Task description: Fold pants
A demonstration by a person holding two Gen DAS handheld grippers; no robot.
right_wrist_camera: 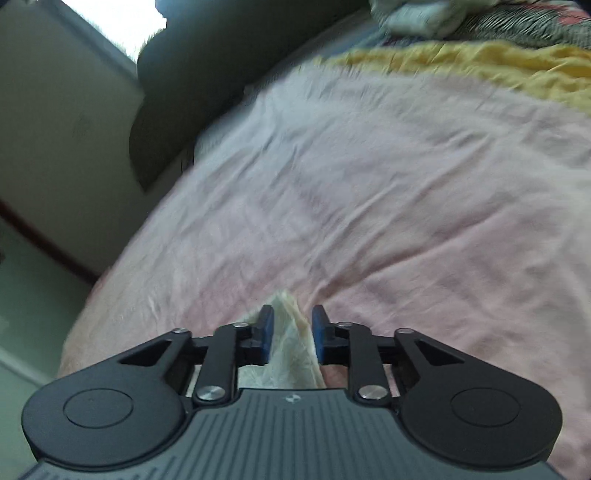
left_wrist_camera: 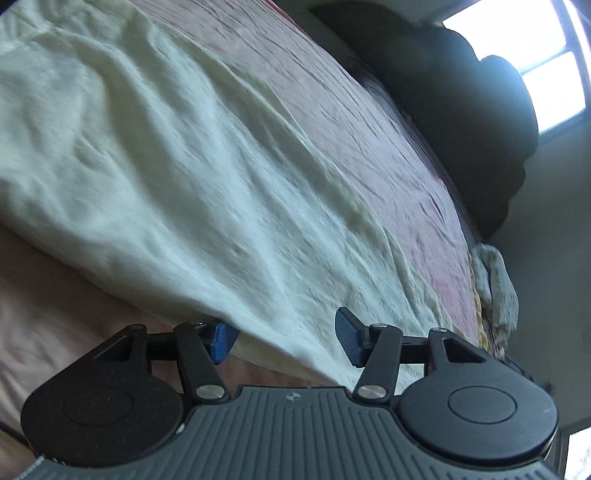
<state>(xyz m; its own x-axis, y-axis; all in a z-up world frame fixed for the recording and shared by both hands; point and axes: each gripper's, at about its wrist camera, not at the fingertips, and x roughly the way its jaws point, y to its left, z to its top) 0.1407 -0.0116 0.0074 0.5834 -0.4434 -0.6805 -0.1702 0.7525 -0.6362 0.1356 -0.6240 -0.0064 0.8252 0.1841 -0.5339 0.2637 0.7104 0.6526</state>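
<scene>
The cream-white pants (left_wrist_camera: 177, 177) lie spread and wrinkled on a pink bed sheet (left_wrist_camera: 388, 122), filling most of the left wrist view. My left gripper (left_wrist_camera: 286, 341) is open, its blue pads on either side of the pants' near edge without pinching it. In the right wrist view my right gripper (right_wrist_camera: 291, 334) has its blue pads a narrow gap apart, with a cream corner of the pants (right_wrist_camera: 286, 343) between them; the pads do not visibly press it. The pink sheet (right_wrist_camera: 369, 206) stretches beyond.
A dark bulky pile (left_wrist_camera: 461, 110) sits at the far edge of the bed below a bright window (left_wrist_camera: 546, 70). A yellow blanket (right_wrist_camera: 480, 66) and patterned bedding (right_wrist_camera: 535, 22) lie at the far right. A wall and floor (right_wrist_camera: 37, 221) are left of the bed.
</scene>
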